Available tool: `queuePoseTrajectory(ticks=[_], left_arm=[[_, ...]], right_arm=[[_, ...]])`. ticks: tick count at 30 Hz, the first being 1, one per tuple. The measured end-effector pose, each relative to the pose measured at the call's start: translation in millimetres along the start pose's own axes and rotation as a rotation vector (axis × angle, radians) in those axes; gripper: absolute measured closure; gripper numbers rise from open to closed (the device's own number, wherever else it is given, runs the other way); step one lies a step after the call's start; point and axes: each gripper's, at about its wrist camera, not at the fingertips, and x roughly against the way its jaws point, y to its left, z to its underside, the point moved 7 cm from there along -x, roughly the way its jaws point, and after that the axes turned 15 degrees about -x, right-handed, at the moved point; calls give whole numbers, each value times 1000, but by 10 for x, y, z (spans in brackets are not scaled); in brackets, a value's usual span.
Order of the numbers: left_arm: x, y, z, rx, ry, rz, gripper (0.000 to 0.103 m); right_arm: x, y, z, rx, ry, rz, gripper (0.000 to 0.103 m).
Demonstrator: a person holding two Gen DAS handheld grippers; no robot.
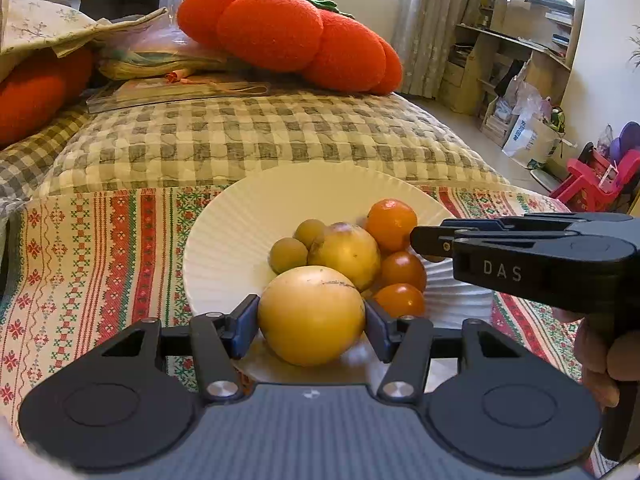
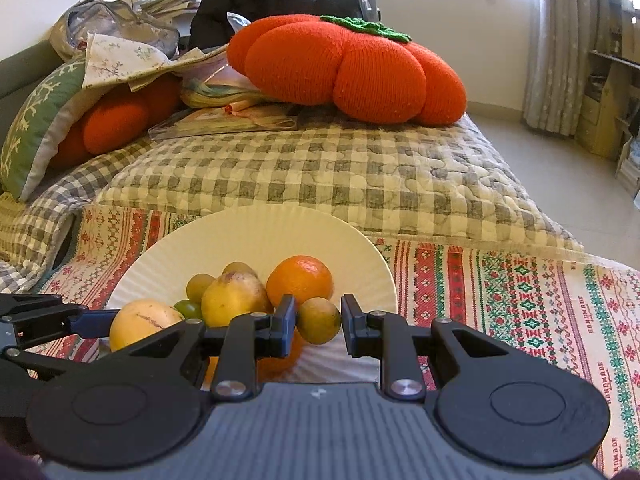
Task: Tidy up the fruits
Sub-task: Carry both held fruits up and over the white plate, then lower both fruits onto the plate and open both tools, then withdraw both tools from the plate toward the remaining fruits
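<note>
A: Which step is this?
B: Placing. The left gripper (image 1: 311,318) jaws clasp a large yellow fruit (image 1: 311,314) over the white plate (image 1: 224,240); the right gripper (image 2: 318,322) jaws pinch a small brown fruit (image 2: 318,320).
A: Next?
B: Probably lowering both, then releasing.

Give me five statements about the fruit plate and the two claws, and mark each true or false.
1. The left claw grips a large yellow fruit. True.
2. The white plate is empty. False: several fruits lie on it.
3. A small brownish-green fruit sits between the right claw fingers. True.
4. The plate stands on bare wood. False: on a patterned cloth.
5. An orange pumpkin cushion lies behind the plate. True.
</note>
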Motion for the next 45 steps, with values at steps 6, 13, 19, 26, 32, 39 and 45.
queuePoseTrajectory(ticks=[6,13,19,26,32,39,45], left_arm=[[6,-10,-7,-15,-1,2,53],[92,-5,-106,-42,-28,-10,27],[170,-12,-128,-71,-14,-30,18],[304,20,-57,-66,6,-34,12],[466,71,-6,-63,17,-47,8],[645,116,93,-57,25,-54,7],[731,162,267,-22,60,-48,7]], right_arm=[[-13,21,16,15,8,1,80],[51,1,-39,15,-3,1,66],[142,-6,-65,3,-14,5,44],[266,-19,-37,-21,4,7,24],[396,-48,45,-68,28,9,14],[528,-77,131,-79,46,51,6],[645,-88,281,-91,77,73,2]])
